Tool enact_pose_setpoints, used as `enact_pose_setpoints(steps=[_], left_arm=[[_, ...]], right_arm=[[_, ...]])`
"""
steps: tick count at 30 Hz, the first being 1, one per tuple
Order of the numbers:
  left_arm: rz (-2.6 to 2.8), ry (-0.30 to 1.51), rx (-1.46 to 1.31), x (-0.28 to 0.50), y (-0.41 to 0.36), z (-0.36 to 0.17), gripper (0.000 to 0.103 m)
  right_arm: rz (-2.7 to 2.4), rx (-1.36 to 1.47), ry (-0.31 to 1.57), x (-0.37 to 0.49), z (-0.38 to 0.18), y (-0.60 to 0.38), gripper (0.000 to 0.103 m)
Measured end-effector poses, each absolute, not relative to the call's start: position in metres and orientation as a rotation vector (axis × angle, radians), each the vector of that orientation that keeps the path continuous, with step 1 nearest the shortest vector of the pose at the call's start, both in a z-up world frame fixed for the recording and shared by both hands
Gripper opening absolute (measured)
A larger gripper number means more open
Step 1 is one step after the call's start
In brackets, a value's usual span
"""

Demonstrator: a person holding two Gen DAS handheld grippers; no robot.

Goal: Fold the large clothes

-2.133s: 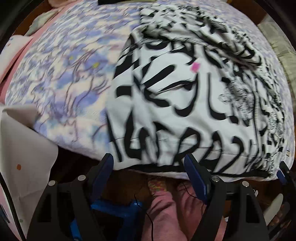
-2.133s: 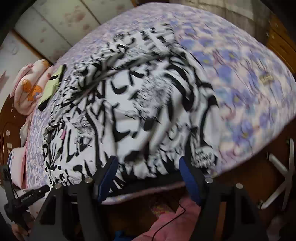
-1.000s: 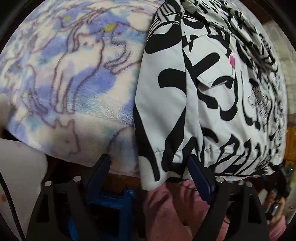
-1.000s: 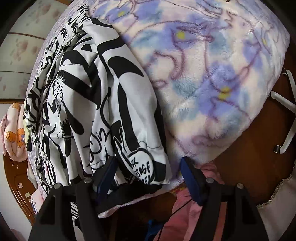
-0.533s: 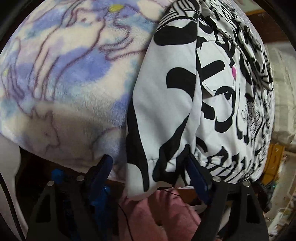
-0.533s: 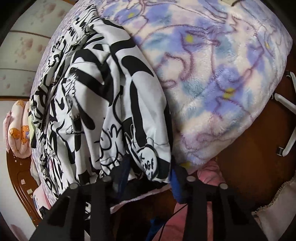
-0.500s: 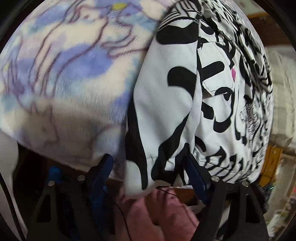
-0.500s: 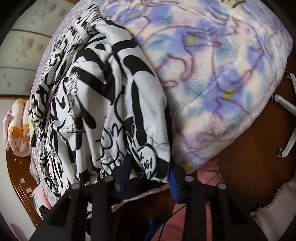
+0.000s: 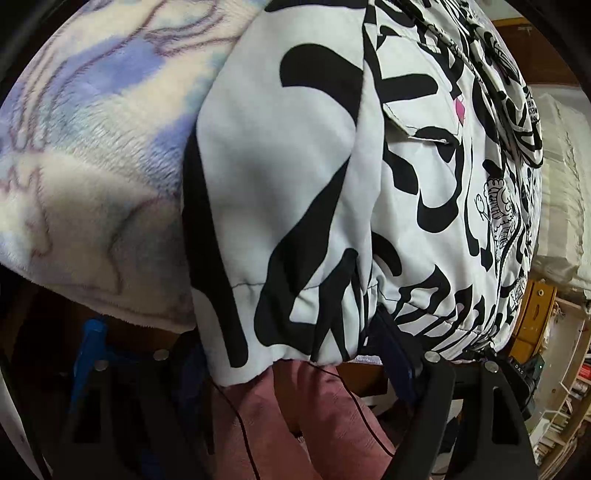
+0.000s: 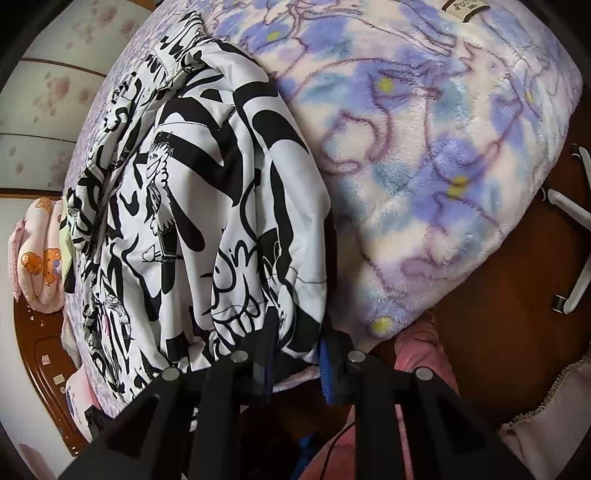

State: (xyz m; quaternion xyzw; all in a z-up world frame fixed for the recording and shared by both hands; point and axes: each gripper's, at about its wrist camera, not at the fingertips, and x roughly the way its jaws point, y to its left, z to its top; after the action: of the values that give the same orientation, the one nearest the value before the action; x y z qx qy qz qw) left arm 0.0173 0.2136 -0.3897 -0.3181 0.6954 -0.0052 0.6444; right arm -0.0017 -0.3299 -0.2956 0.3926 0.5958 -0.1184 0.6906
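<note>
The right gripper [image 10: 295, 349] has drawn in from a wide stance a second ago, and its jaws are closing on the hem corner of the black-and-white jacket [image 10: 192, 206]; the cloth is bunched between the blue pads, which press it from both sides. The speech-bubble print that lay flat and readable at that corner a second ago is now crumpled into the pinch, and its words cannot be made out. The left gripper [image 9: 295, 354] has narrowed only a little since then. Its jaws stand wide, with the other hem corner of the jacket [image 9: 295, 206] hanging down between them. The right-hand pad sits against the fabric edge, the left-hand pad is mostly hidden behind the cloth, and no clamp on it shows. That corner hangs lower over the pink trousers [image 9: 303, 417] than it did a second ago.

The jacket lies on a fleece blanket [image 10: 443, 155] printed in blue and purple, with its hem at the near edge of the bed and its body stretching away. Its bold black lettering cannot be read. On the blanket's far corner a small tan label [image 10: 466, 5] carries dark script too small to read. Beyond the jacket, in the right wrist view, a pink quilt with orange bears [image 10: 37, 258] lies rolled by the wooden headboard [image 10: 40, 354].
</note>
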Motion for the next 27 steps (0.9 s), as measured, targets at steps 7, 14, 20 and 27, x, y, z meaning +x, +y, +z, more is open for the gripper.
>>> enact_pose_setpoints(steps=[7, 14, 20, 27], left_arm=[[0.082, 1.485, -0.760, 0.008, 0.203, -0.356, 0.029], [0.093, 1.421, -0.809, 0.005, 0.204, -0.310, 0.023], [0.037, 1.373, -0.855, 0.021, 0.216, -0.247, 0.020], [-0.004, 1.317, -0.902, 0.071, 0.221, -0.165, 0.019]], right_arm=[[-0.290, 0.835, 1.327, 0.002, -0.288, -0.322, 0.015], [-0.257, 0.880, 1.291, 0.001, -0.253, -0.324, 0.012], [-0.201, 0.904, 1.246, 0.013, -0.194, -0.320, 0.011], [-0.109, 0.894, 1.179, 0.057, -0.113, -0.316, 0.010]])
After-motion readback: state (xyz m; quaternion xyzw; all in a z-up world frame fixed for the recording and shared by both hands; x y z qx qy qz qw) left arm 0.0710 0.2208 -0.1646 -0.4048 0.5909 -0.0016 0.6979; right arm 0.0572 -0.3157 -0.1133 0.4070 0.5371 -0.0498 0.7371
